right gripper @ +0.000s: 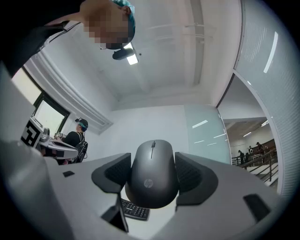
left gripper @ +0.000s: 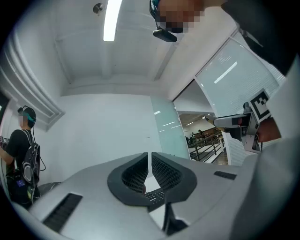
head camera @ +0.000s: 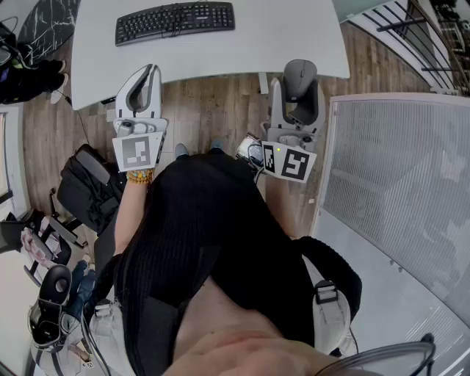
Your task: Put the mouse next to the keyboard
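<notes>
The right tongs (right gripper: 152, 164) stand spread wide, both pads pressed to the sides of the mouse (right gripper: 152, 180), which they grip tilted slightly upward. The left tongs (left gripper: 149, 161) have their jaws almost together with nothing between them. The mouse is at the worktop's (head camera: 294, 37) near edge, right of the keyboard (head camera: 175, 21) and well apart from it.
</notes>
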The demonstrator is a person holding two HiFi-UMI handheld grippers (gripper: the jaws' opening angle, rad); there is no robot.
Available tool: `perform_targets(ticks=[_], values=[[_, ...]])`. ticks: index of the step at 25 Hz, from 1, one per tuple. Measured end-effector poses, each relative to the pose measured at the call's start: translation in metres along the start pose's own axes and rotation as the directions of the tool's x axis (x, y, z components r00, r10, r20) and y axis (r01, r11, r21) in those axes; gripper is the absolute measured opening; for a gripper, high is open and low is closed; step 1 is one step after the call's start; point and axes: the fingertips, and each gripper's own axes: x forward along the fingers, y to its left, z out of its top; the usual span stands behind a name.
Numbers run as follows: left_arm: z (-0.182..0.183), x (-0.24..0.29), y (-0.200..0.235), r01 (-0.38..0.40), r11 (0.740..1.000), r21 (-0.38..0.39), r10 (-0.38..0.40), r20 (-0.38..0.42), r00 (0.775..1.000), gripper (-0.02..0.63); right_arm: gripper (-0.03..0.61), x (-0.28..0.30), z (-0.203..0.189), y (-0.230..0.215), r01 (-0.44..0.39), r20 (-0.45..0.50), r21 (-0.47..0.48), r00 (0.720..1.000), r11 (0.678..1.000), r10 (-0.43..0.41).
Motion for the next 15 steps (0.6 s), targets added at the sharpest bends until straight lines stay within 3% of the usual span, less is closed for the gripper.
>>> perform_targets(ticks=[15], values=[[0.004, 0.012, -0.023, 0.034, 0.999, -0.018, -0.034, 0.015, 0.999, 0.034, 0.278, 0.007, -0.019, 0.006, -0.043, -0.035, 0.036, 0.998, 0.998, 0.044]])
